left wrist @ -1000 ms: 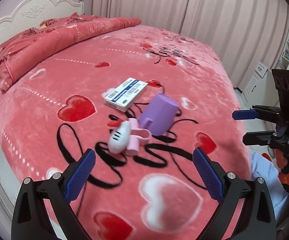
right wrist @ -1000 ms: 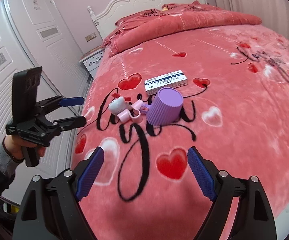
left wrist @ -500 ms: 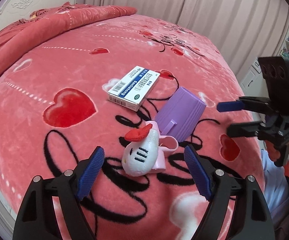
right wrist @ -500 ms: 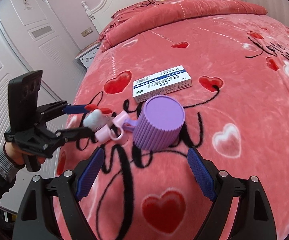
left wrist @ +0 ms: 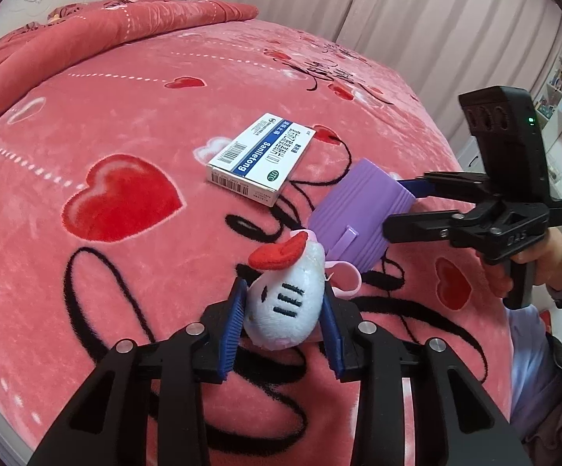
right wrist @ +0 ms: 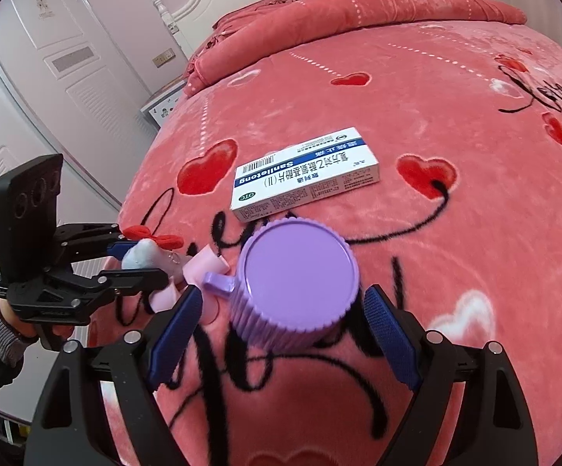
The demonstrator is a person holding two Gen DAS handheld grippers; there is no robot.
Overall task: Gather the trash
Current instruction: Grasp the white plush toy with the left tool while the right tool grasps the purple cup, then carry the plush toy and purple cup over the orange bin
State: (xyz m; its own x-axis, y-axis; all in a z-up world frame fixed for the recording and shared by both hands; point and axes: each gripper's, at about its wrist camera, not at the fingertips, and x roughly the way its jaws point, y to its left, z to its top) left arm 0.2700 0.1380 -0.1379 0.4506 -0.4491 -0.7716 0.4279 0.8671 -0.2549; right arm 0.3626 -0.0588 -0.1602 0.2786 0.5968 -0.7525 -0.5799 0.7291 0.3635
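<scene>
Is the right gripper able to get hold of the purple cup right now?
Probably yes. The purple cup, standing upside down on the bedspread, sits between the right gripper pads, whose jaws are closing but not yet touching it. The pink strap beside its handle is just outside the left pad.

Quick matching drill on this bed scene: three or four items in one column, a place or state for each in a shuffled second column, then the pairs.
Items:
1. plush toy
2. purple cup
3. medicine box
4. bedspread

Descriptions:
A. upside down, between the right gripper's closing pads, untouched
B. lying flat, beyond the cup, clear of both grippers
C. pink with red hearts
D. squeezed between the left gripper's closing pads

Pairs: 1-D, 2-A, 3-B, 4-C
</scene>
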